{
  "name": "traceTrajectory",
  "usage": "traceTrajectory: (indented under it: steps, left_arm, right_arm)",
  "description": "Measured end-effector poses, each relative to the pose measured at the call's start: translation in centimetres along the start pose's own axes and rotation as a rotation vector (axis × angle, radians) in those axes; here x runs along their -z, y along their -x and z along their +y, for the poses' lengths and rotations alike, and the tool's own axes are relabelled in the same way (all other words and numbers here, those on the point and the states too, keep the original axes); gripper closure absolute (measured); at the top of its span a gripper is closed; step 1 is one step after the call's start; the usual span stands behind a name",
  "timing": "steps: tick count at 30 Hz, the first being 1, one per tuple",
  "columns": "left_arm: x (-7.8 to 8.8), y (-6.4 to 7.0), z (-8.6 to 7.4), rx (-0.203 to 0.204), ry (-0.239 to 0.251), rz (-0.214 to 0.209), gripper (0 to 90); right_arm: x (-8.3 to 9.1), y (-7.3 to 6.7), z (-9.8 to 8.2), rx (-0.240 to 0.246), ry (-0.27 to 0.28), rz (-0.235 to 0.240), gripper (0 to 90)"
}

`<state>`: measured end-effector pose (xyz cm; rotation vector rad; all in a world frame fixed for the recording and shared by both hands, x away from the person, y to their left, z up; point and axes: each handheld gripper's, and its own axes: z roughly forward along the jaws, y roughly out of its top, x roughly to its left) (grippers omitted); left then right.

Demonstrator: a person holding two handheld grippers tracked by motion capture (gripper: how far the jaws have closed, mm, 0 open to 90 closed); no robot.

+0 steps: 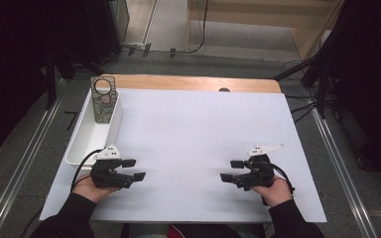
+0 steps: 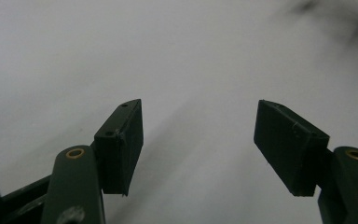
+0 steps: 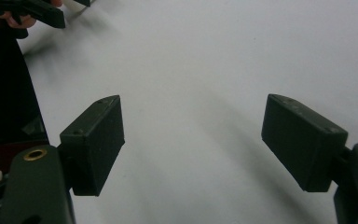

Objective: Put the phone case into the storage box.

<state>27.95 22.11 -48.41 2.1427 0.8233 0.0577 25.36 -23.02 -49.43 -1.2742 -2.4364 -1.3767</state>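
A person's two hands rest near the front of a white table sheet (image 1: pixel 193 139), each with a black gripper pointing inward. My left gripper (image 1: pixel 135 169) lies at the lower left; its jaws stand apart with nothing between them (image 2: pixel 198 144). My right gripper (image 1: pixel 232 170) lies at the lower right, jaws likewise apart and empty (image 3: pixel 193 144). In the right gripper view the left gripper (image 3: pixel 37 11) and its hand sit at the top left corner. A patterned phone case (image 1: pixel 103 98) with a round ring leans upright in the white bin (image 1: pixel 79 148) at the table's left edge.
A wooden tabletop strip (image 1: pixel 188 83) shows beyond the white sheet. Dark stands and cables (image 1: pixel 312 84) flank the table on the right, and metal floor rails (image 1: pixel 25 163) run along both sides. The person's dark sleeve (image 3: pixel 4 84) is at the left of the right gripper view.
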Motion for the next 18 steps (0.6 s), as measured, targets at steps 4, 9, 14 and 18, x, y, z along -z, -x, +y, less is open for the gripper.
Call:
traceTrajectory:
  steps: [4,9,14,18]
  left_arm:
    - [-0.01,-0.06,0.00,0.001,0.003,-0.004,32.7]
    - [-0.08,-0.12,-0.01,0.001,-0.004,-0.006,32.7]
    - [-0.07,-0.13,0.00,0.005,-0.001,-0.008,32.7]
    - [0.01,-0.11,0.02,0.007,0.007,-0.012,32.7]
  right_arm:
    - [0.01,0.04,-0.06,0.003,0.000,0.000,19.9]
    - [-0.04,0.01,-0.04,0.008,-0.006,-0.001,19.9]
    - [-0.13,-0.07,-0.15,0.006,-0.010,0.001,19.9]
    - [-0.19,-0.12,-0.19,0.007,-0.017,0.002,19.9]
